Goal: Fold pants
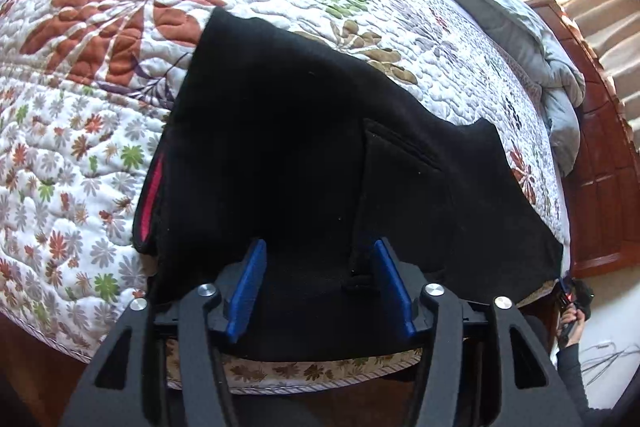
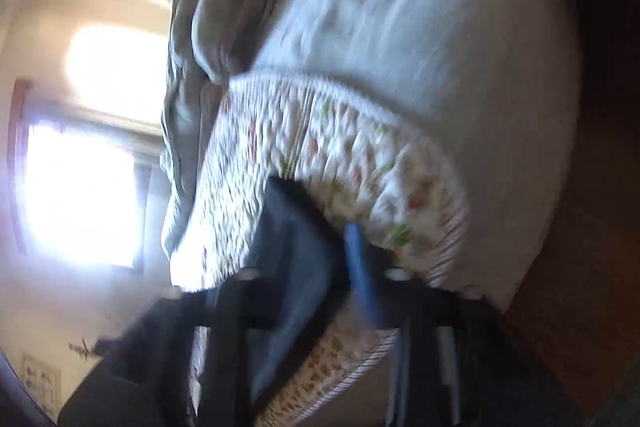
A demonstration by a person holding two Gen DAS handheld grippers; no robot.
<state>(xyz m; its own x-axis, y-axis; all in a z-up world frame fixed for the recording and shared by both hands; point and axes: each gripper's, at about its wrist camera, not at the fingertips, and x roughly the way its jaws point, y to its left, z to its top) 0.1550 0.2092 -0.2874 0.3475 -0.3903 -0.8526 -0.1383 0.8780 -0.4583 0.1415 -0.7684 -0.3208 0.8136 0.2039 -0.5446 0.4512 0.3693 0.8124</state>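
Right wrist view, motion-blurred. Floral quilt over bed edge; grey blanket bunched beyond. Dark pants lie between the right tongs; one blue pad visible, grip indistinct. Bright window at left.

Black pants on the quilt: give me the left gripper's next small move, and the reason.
Probably close the left gripper on the pants. Its blue pads stand apart on either side of the dark cloth near the bed's edge, not pressing it, so nothing is held yet. The pants lie partly folded on the floral quilt, and the right wrist view is too blurred to rely on that side.
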